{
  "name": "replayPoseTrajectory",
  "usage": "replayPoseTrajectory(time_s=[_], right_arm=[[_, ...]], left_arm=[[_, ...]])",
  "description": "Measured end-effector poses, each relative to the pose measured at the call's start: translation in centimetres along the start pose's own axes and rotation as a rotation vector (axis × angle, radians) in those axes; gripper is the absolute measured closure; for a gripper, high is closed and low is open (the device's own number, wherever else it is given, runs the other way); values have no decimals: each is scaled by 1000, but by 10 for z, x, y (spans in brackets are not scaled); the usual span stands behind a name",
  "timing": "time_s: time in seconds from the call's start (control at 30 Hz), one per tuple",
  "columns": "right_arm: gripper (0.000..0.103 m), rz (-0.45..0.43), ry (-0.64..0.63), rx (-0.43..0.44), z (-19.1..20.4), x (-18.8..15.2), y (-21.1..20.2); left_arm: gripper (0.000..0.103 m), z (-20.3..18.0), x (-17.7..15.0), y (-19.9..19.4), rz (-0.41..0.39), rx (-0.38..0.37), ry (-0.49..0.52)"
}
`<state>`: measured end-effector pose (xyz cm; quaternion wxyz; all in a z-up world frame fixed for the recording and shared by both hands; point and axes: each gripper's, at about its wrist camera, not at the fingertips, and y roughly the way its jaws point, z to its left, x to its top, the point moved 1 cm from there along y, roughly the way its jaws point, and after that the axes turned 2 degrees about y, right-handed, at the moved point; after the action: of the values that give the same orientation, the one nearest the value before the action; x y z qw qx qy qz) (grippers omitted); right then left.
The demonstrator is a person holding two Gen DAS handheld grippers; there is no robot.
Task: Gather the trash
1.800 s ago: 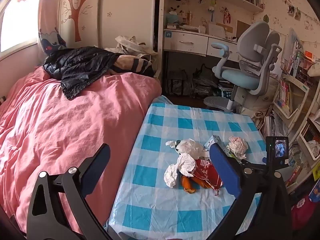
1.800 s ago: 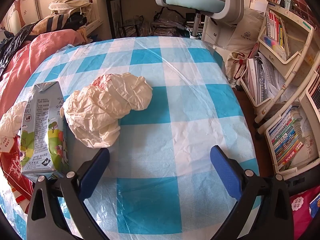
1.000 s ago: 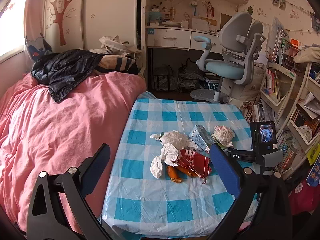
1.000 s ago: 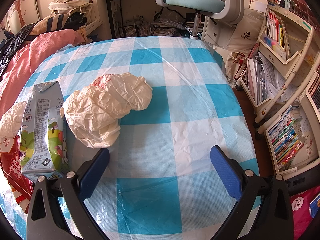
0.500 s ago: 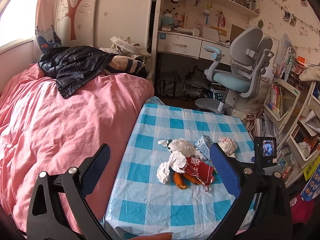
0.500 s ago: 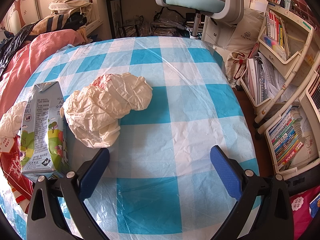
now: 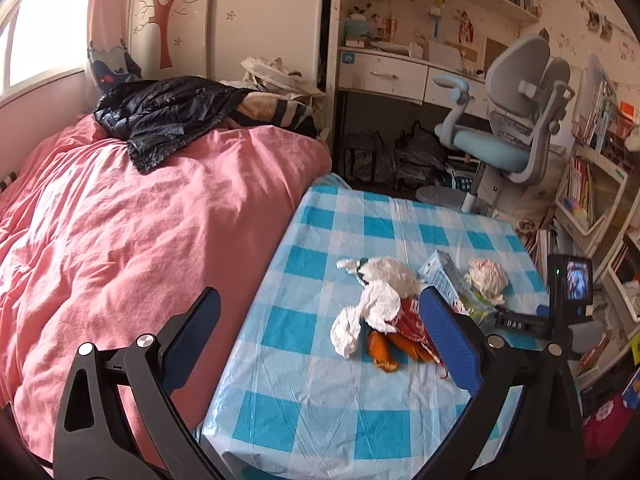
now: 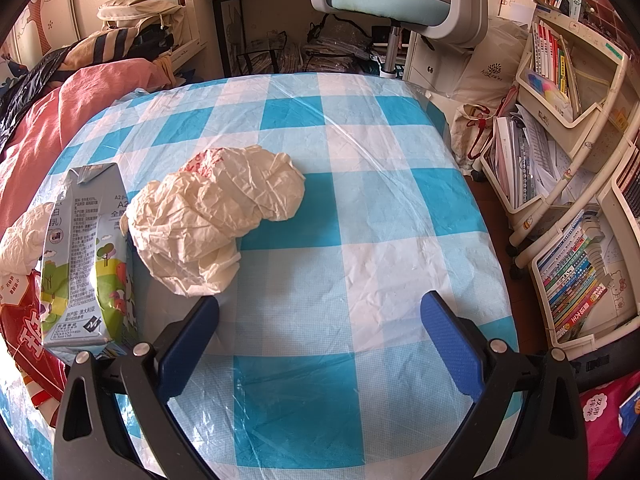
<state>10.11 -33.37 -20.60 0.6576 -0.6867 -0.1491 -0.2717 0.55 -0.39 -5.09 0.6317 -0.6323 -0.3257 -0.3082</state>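
Trash lies on a blue-checked table (image 7: 320,404): white crumpled tissues (image 7: 376,300), a red snack wrapper (image 7: 412,320), orange peel (image 7: 380,350), a milk carton (image 7: 442,276) and a cream paper ball (image 7: 486,278). My left gripper (image 7: 320,336) is open and empty, held above the table's near left edge. My right gripper (image 8: 320,336) is open and empty, low over the table (image 8: 360,152), just in front of the paper ball (image 8: 216,220). The carton (image 8: 86,256) and red wrapper (image 8: 20,340) lie to its left.
A pink bed (image 7: 120,240) with a black jacket (image 7: 168,112) borders the table on the left. A grey office chair (image 7: 516,128) and a desk (image 7: 400,76) stand behind. Bookshelves (image 8: 568,152) crowd the right side.
My left gripper has swayed, first drawing back from the table, then moving closer and leftward again. My right gripper has not moved. The trash lies as before.
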Motion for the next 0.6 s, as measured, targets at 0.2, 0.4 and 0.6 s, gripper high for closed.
replayPoseTrajectory(time_s=[0.2,0.4,0.6], right_arm=[[7,0,0,0,0,0,0],[7,0,0,0,0,0,0],[7,0,0,0,-1,0,0]], left_arm=[[7,-35,-8,-5,-36,-27,77],[7,-54,17,28,-9,-46,164],[7,-24,18,68,108,-29,75]])
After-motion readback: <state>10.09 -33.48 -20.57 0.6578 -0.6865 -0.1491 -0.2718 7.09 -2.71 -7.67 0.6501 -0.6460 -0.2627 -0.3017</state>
